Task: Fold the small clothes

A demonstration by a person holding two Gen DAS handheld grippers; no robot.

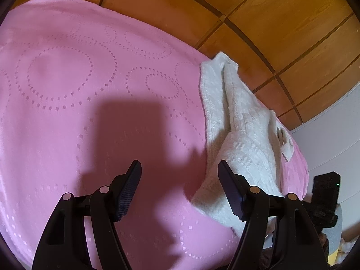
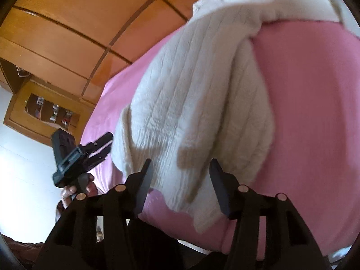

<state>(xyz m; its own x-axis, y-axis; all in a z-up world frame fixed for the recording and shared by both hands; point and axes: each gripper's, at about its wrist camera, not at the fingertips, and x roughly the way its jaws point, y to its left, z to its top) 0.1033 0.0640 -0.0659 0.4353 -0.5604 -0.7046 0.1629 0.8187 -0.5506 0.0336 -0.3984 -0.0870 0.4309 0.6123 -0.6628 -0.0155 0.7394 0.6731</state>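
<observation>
**Handling a soft white knit on the pink bed**

Lying bunched along one side of the bed covered in a pink blanket with dotted circle patterns, the small white ribbed knit garment runs from the bed's near edge back toward the wooden panelled wall. It is partly doubled over itself, with a raised ridge down its length and a ragged lower hem draped near the bed's edge.

The left gripper hovers over bare blanket just beside the garment, its jaws spread wide with nothing between them. The right gripper sits low over the garment's near end; its jaws stand partly apart, with the knit lying beyond their tips and no pad pressing on it, so nothing is held.

By the look of it the garment is light, thick and very limp: it should sag and stretch from wherever it is pinched, and it will not hold a crease sharply. The fluffy ribbed surface ought to give good friction, so slipping seems unlikely, but a shallow pinch may catch only the top layer or snag the blanket beneath. The best holds are probably the two corners of the near hem, one for each gripper, pinched deep enough to take every layer, so the piece can be lifted evenly and spread flat.
</observation>
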